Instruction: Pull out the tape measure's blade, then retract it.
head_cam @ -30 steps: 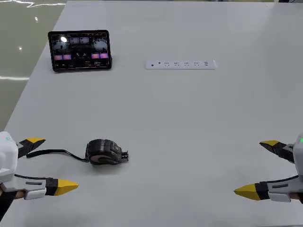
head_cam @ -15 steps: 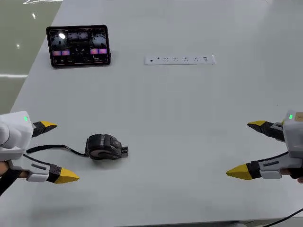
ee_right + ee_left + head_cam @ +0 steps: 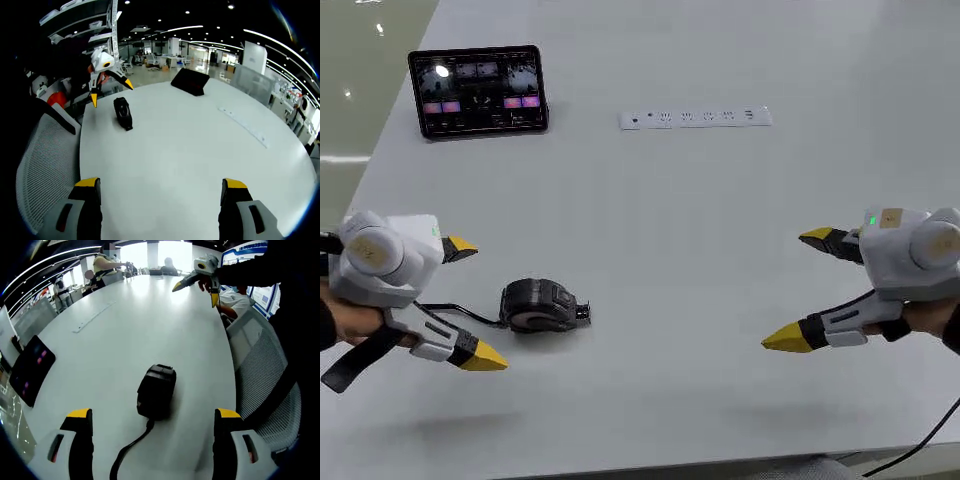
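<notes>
At the workbench: a person holds a two-jaw gripper in each hand over a white table (image 3: 700, 230), seen from above in the head view.
Tape measure: the dark tape measure (image 3: 542, 306) lies on the table in the lower left of the head view, with neither gripper touching it. It looks fully wound in, though its front end is too small in the frame to be sure.
Strap: a black strap (image 3: 455, 312) trails flat on the table from the left end of the case toward the frame's left edge.
Left gripper: the left gripper (image 3: 475, 303) hovers just left of the tape measure, its yellow-tipped jaws spread wide and gripping nothing. One tip sits above the strap in the frame and one below. In the left gripper view the tape measure (image 3: 156, 391) sits at centre, just ahead of the gap between the jaws.
Right gripper: the right gripper (image 3: 798, 288) hangs at the right side of the head view, well apart from the tape measure, jaws wide apart and empty over bare table. In the right gripper view the tape measure (image 3: 123, 113) lies far ahead in the upper left, with the left gripper just beside it.
Tablet: a dark tablet (image 3: 478, 90) stands propped in the upper left of the head view, screen lit.
Power strip: a white power strip (image 3: 694, 118) lies flat at upper centre, well apart from both grippers.
Chair: a grey mesh chair (image 3: 270, 380) stands at the table's edge, on the right of the left gripper view.
</notes>
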The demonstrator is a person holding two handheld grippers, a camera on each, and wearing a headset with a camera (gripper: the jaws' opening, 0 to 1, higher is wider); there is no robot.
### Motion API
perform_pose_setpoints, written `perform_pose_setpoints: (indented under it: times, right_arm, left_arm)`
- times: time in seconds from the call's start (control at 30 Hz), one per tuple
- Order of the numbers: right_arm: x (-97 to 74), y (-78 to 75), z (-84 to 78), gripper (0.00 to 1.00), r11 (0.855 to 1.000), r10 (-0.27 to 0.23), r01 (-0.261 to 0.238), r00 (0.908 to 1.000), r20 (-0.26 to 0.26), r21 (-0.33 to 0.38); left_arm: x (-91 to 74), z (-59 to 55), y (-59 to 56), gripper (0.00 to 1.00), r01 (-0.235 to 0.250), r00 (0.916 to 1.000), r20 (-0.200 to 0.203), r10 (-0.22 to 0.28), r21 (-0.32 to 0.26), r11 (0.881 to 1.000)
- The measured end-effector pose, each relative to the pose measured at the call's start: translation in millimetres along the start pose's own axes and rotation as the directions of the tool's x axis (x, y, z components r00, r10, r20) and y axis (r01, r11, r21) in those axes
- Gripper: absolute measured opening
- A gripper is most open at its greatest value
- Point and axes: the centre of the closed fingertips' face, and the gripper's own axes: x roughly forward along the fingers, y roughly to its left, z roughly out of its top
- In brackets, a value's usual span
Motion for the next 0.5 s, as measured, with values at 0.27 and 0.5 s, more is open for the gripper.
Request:
perform_pose_setpoints:
  times: [0.27, 0.5]
  right_arm:
    - [20.0, 3.1, 20.7, 0.99, 0.997, 0.052, -0.052, 0.9986, 0.009, -0.061]
    - [40.2, 16.4, 32.8, 0.99, 0.985, 0.113, -0.110, 0.9935, 0.013, -0.135]
  left_arm:
    - [11.1, 20.4, 0.9, 0.97, 0.049, 0.9986, -0.022, -0.048, 0.064, 0.997]
    - [23.2, 22.1, -8.3, 0.92, 0.099, 0.9920, -0.088, -0.090, 0.109, 0.989]
